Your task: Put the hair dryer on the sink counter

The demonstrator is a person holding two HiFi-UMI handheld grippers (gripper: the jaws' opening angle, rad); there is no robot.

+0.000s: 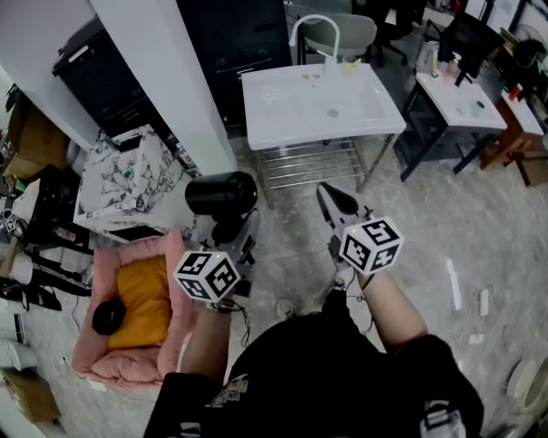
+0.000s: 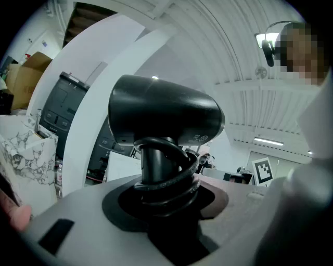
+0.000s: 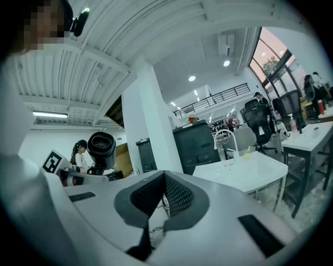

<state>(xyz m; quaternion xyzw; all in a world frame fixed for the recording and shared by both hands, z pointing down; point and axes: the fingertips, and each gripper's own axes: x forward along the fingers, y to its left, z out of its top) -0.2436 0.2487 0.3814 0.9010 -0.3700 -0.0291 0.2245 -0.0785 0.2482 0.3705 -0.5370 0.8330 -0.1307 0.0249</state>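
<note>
The black hair dryer (image 1: pixel 221 193) stands upright in my left gripper (image 1: pixel 229 235), which is shut on its handle. In the left gripper view the dryer (image 2: pixel 161 111) fills the middle, its cord coiled round the handle just above my left gripper (image 2: pixel 164 193). My right gripper (image 1: pixel 336 204) is held beside it to the right, shut with nothing in it. From my right gripper (image 3: pixel 164 200) the dryer (image 3: pixel 101 148) shows at the left. The white sink counter (image 1: pixel 261 128) with a curved faucet (image 1: pixel 312 26) stands ahead, apart from both grippers. It appears again as the sink counter (image 3: pixel 244 174) in the right gripper view.
A white column (image 1: pixel 163 85) rises left of the sink, with a black cabinet (image 1: pixel 235 34) behind. A wire shelf (image 1: pixel 308 162) sits under the sink. A pink pet bed (image 1: pixel 98 329) and a marble-patterned box (image 1: pixel 128 180) lie at the left. Another white table (image 1: pixel 467 103) is at the right.
</note>
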